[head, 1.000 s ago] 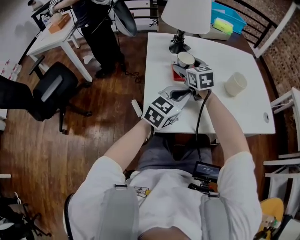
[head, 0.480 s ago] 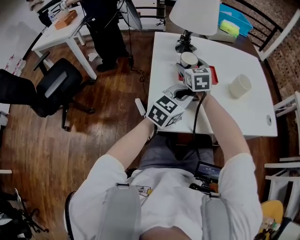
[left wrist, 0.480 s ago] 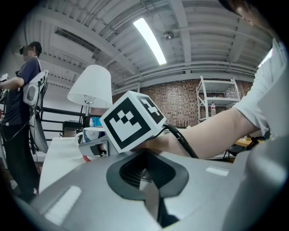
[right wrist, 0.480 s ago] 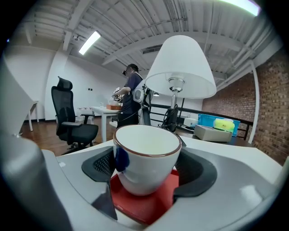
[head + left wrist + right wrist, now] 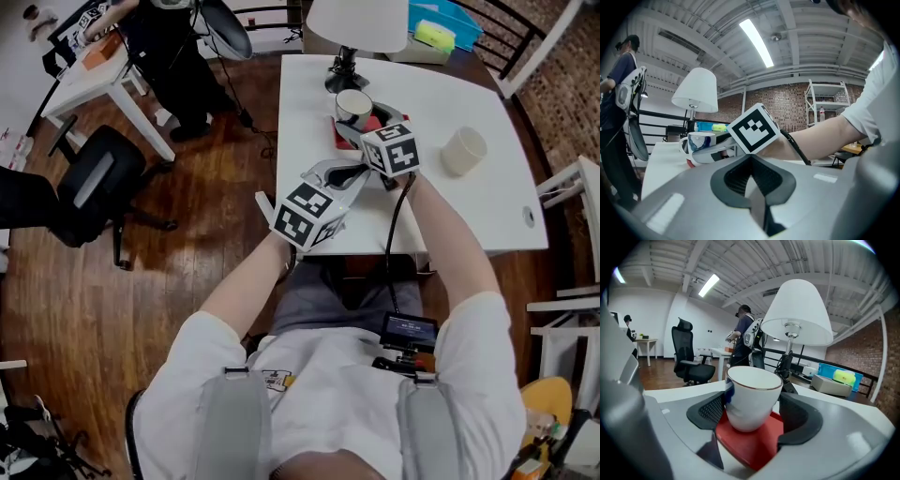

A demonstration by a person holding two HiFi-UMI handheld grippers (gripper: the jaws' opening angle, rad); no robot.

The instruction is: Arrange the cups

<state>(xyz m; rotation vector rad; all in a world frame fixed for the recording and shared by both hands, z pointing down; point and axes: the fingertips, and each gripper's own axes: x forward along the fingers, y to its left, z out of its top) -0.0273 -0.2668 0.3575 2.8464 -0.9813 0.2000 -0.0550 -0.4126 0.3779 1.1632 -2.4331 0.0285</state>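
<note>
Upper centre, white cup (image 5: 353,105): sitting upright on the red saucer (image 5: 338,134), just below the lamp (image 5: 343,73) base, on the white table (image 5: 469,211).
Cup in right gripper view: filling the centre, with the saucer showing under it and a blue mark on its left side.
Right gripper (image 5: 753,414): reaching in from below the cup in the head view, jaws straddling it. The jaws have just been closing with the cup between them. Both pads are looking in contact with the cup wall, so it is grasping the cup.
Left gripper (image 5: 750,161): sitting lower left of the right one in the head view, jaws clenched together and gripping nothing, facing the right gripper's marker cube.
Cream cup (image 5: 463,150): resting at the right of the table, well apart from the saucer. Upright or tipped, cannot tell.
Surroundings: a person (image 5: 178,47) is standing at upper left, and a black office chair (image 5: 98,178) is sitting on the wood floor at left.
</note>
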